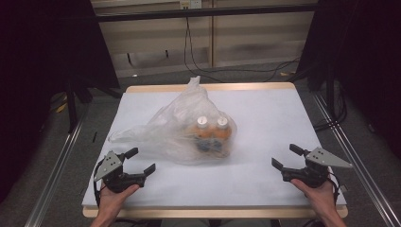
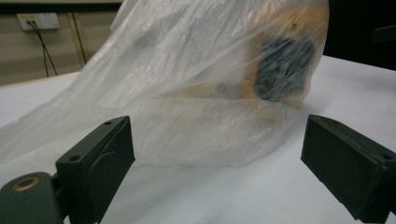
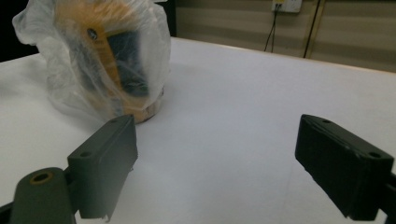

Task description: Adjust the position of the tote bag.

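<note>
Clear plastic bag (image 1: 182, 127) holding two orange bottles (image 1: 213, 132) lies just ahead of the left gripper (image 1: 142, 161), whose jaws stand wide with nothing between them; the right gripper (image 1: 285, 156), likewise spread and empty, sits well apart from it, the bag off to its left.

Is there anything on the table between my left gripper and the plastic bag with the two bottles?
Nothing visible. The left gripper stands open just short of the plastic bag, with only bare white table between them; the left gripper view shows the bag's folded edge straight ahead of the jaws. The two bottles sit inside, toward its right.
</note>
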Available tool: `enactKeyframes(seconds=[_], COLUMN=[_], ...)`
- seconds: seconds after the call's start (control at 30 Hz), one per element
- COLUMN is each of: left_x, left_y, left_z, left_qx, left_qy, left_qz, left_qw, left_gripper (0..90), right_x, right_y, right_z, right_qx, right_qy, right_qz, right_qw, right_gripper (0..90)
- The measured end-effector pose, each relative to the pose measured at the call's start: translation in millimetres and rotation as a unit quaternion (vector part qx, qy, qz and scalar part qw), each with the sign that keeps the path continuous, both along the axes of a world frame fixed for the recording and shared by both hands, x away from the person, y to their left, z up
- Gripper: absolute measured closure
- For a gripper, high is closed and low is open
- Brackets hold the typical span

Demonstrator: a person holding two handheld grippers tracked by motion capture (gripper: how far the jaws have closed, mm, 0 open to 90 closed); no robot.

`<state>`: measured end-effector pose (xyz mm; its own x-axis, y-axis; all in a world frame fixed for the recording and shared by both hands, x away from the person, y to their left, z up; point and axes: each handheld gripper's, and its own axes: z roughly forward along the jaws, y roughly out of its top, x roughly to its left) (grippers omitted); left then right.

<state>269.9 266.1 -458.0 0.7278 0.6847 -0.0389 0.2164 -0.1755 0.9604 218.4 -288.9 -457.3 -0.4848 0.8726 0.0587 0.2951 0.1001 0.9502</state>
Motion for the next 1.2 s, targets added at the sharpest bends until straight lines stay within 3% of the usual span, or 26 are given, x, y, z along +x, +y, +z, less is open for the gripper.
enactKeyframes(seconds=[0.13, 0.47, 0.9, 1.1, 1.2], left_x=[2.9, 3.3, 1.2, 4.8, 6.9], left_y=[-1.4, -6.5, -17.4, -27.7, -30.6], left_z=[-1.1, 0.4, 10.0, 21.2, 25.7], left_qx=[-0.003, 0.005, -0.005, 0.004, 0.002], left_qy=[0.022, 0.041, 0.044, 0.031, 0.04], left_qz=[-0.016, -0.035, -0.074, -0.085, -0.095], left_qw=[0.9996, 0.9985, 0.9963, 0.9959, 0.9946], left_gripper=[10.9, 16.4, 26.7, 30.3, 33.9], right_x=[1.8, 0.1, -2.6, -2.2, -2.4], right_y=[2.8, 2.2, 9.4, 10.6, 11.1], right_z=[0.2, 1.9, 5.1, 5.1, 5.0], right_qx=[-0.002, -0.003, -0.014, -0.014, -0.012], right_qy=[0.007, 0.018, 0.037, 0.043, 0.048], right_qz=[0.009, 0.035, 0.062, 0.069, 0.074], right_qw=[0.9999, 0.9992, 0.9973, 0.9966, 0.996], right_gripper=[13.7, 21.6, 29.9, 33.5, 34.8])
